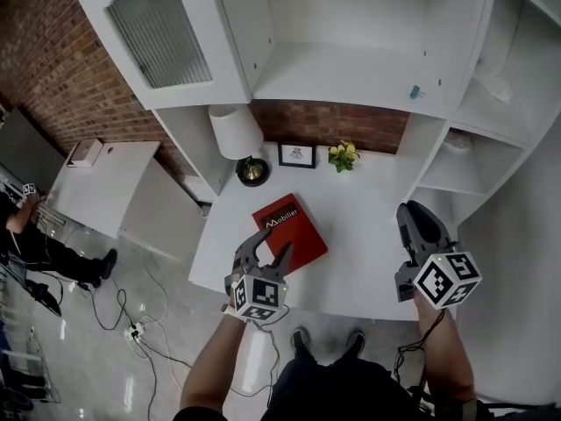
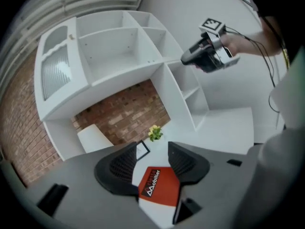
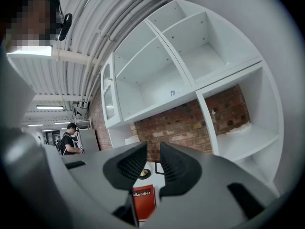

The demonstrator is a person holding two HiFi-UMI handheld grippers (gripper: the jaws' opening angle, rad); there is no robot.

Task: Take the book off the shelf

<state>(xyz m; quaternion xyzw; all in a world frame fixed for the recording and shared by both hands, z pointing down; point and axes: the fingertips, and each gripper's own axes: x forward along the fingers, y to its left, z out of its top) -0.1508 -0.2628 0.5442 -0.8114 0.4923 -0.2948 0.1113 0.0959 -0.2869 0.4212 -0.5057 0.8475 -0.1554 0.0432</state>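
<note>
The left gripper (image 1: 274,243) covers a near corner of the red book (image 1: 298,222).

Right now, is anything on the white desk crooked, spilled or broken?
Only the red book: it lies flat on the white desk, turned crooked to the desk's edges. Nothing looks spilled or broken.

Right half of the desk open, clutter along the far edge.

Desk (image 1: 372,235) is bare from the book (image 1: 289,232) rightward to the side shelves (image 1: 456,169). The book lies flat left of centre, low enough to pass over. Far edge, against the brick wall (image 1: 351,125): lamp (image 1: 237,134) at left and tallest, then picture frame (image 1: 296,154) and flowers (image 1: 344,155), with narrow gaps between. The overhead shelf (image 1: 351,77) caps the far strip. Near edge is open. Left tongs (image 1: 274,242) and right tongs (image 1: 417,219) hang over it, well apart.
</note>
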